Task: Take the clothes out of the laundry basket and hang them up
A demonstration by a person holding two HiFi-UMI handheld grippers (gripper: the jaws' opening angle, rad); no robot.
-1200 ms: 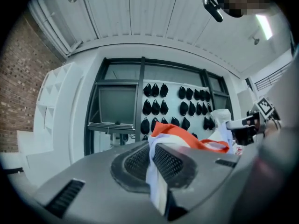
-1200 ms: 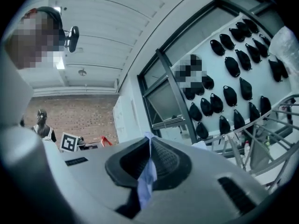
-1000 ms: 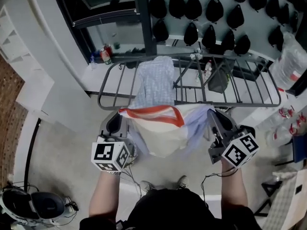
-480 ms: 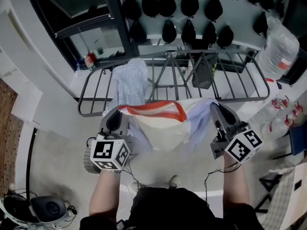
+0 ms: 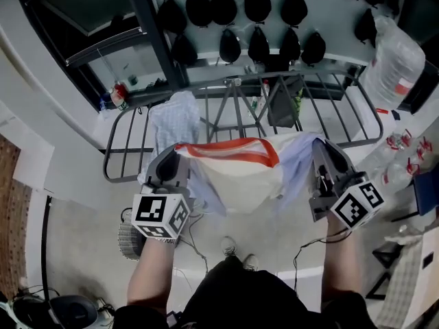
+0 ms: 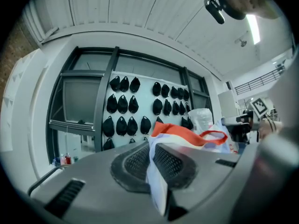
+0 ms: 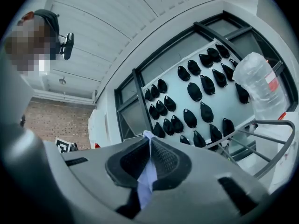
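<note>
Head view shows the left gripper (image 5: 167, 168) and the right gripper (image 5: 328, 160) each pinching a top corner of a white garment (image 5: 240, 180) with an orange band, held spread between them at the drying rack's (image 5: 236, 82) near edge; a blue patterned cloth (image 5: 175, 118) hangs over the rack; both gripper views show the jaws pressed together on the fabric.

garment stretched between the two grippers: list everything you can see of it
The garment is thin, soft-looking cloth, cream in the middle, with an orange band along its top edge and pale lilac at the right. It hangs spread out, its top edge pulled nearly level between the left gripper and the right gripper. Each is shut on a corner, and the rest sags in loose folds. It is at the rack's near rail; whether they touch is unclear.
</note>
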